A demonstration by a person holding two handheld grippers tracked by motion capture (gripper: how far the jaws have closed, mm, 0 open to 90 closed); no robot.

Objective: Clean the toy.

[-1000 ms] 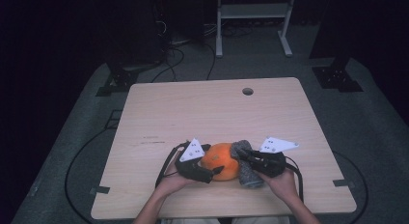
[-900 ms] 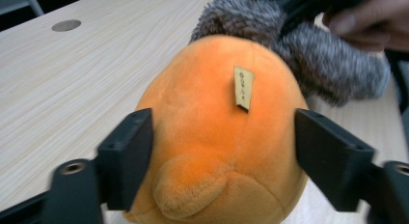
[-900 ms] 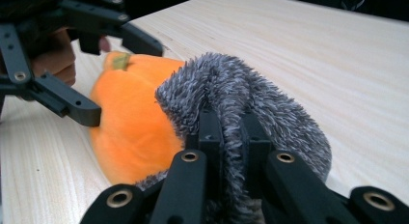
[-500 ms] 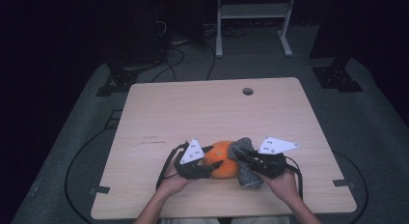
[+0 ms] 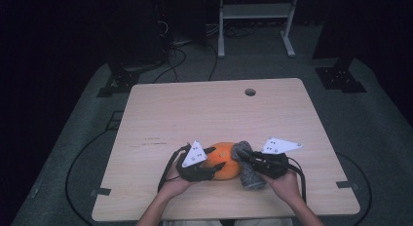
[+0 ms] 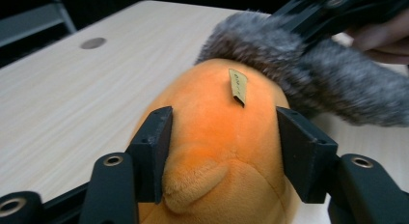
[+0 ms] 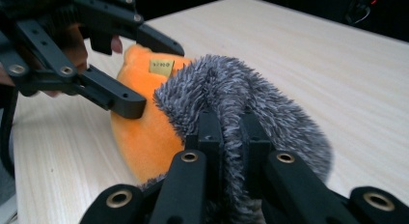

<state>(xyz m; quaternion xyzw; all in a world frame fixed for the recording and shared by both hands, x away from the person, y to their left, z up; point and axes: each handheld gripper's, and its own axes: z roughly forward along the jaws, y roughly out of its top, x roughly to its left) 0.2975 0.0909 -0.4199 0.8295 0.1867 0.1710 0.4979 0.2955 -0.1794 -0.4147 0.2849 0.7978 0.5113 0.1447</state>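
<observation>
An orange plush toy (image 5: 225, 160) with a grey furry part (image 5: 247, 172) lies near the table's front edge. My left gripper (image 5: 214, 161) comes at it from the left. In the left gripper view the two pads (image 6: 155, 147) press into the plush's (image 6: 217, 118) orange sides; these jaws have just been closing around it and then eased a little. A small tan tag (image 6: 238, 86) sits on top of the plush. My right gripper (image 7: 231, 122) is shut on the grey fur (image 7: 279, 103), its jaws sunk into the pile. The left gripper (image 7: 149, 74) straddles the orange body (image 7: 140, 137) there.
The pale wooden table (image 5: 204, 109) has a round cable hole (image 5: 250, 92) near its far edge. Behind the table stands a white-legged frame (image 5: 253, 11), with cables on the dark floor. Both hands rest at the front edge.
The left gripper's jaws have closed in on the orange plush. Both hands and the plush stay in about the same place.
</observation>
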